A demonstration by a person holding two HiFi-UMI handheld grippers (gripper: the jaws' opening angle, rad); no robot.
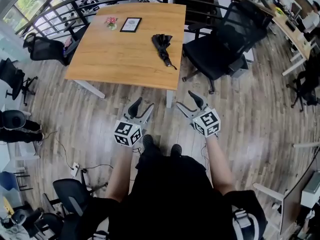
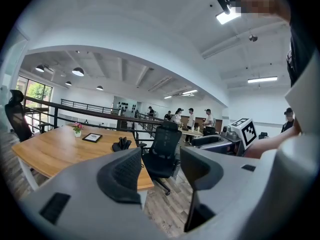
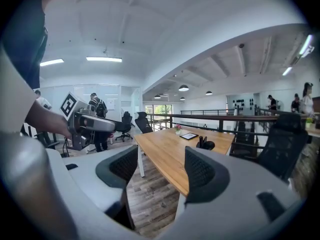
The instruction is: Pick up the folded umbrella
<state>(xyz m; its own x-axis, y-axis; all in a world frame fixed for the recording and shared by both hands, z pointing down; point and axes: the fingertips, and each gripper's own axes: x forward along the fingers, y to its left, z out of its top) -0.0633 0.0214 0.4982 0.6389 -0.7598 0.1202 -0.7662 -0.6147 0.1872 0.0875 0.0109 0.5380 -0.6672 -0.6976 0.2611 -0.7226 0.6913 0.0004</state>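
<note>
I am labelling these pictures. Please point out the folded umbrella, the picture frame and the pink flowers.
folded umbrella (image 1: 161, 43), head view, on the black canopy.
picture frame (image 1: 131, 24), head view, on its centre.
pink flowers (image 1: 110, 20), head view, on the blossoms.

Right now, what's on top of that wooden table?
A black folded umbrella, a dark picture frame and a small pot of pink flowers. The tabletop right beneath them is covered.
</note>
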